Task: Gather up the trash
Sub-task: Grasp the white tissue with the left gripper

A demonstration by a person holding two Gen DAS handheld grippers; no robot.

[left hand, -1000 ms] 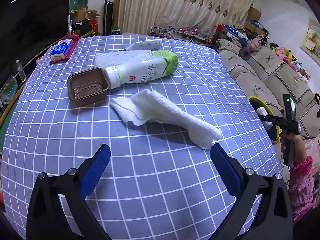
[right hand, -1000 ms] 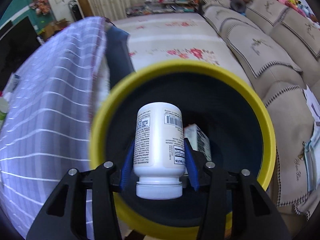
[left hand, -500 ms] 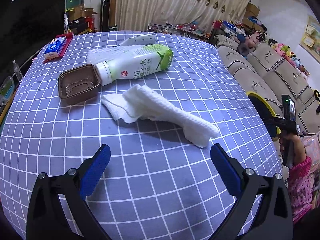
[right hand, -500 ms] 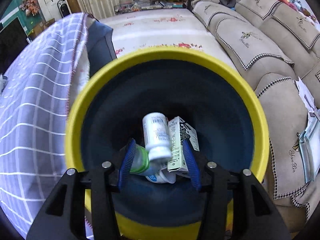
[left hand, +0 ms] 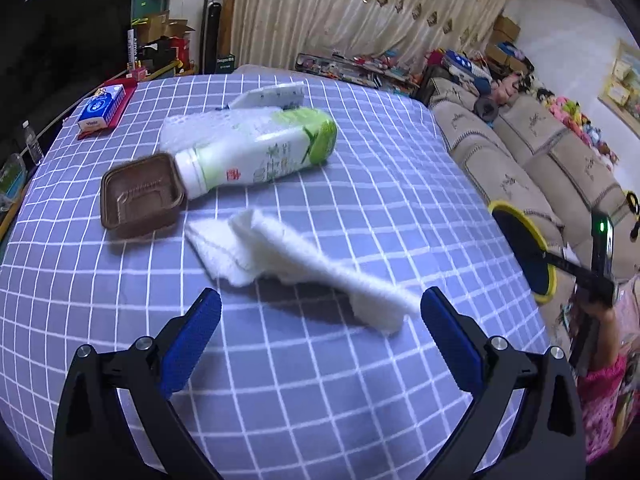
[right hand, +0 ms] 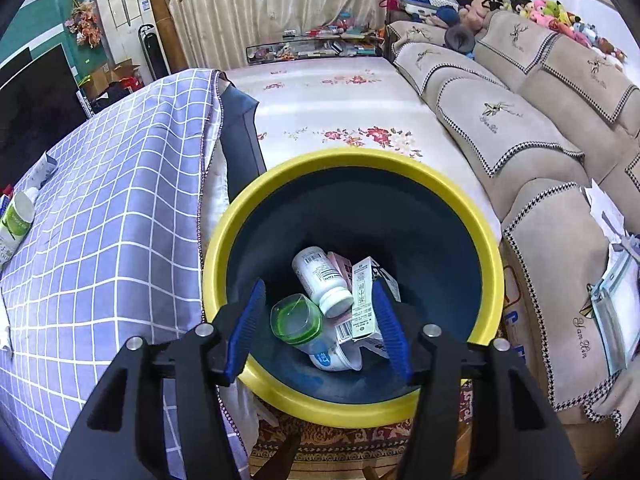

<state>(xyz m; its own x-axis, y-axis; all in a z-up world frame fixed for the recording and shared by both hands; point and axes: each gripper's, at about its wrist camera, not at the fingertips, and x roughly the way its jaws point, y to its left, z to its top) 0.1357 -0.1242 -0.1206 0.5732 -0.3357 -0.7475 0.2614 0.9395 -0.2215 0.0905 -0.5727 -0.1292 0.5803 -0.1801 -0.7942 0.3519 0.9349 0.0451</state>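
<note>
Both pairs of blue fingers stand apart with nothing between them. On the right gripper the jaws have just been opening; it tilts steeply down over the yellow-rimmed bin, which stands on the floor just beside the table's edge. A white pill bottle lies inside the bin, clear of the pads, among a green-capped container and small cartons. Seen from the left wrist, the right hand holds its gripper out over that bin. The left gripper slopes down over the checked tablecloth, spread wide, with a crumpled white paper towel just ahead of its tips. Beyond lie a green-and-white bottle on its side and a brown tray.
</note>
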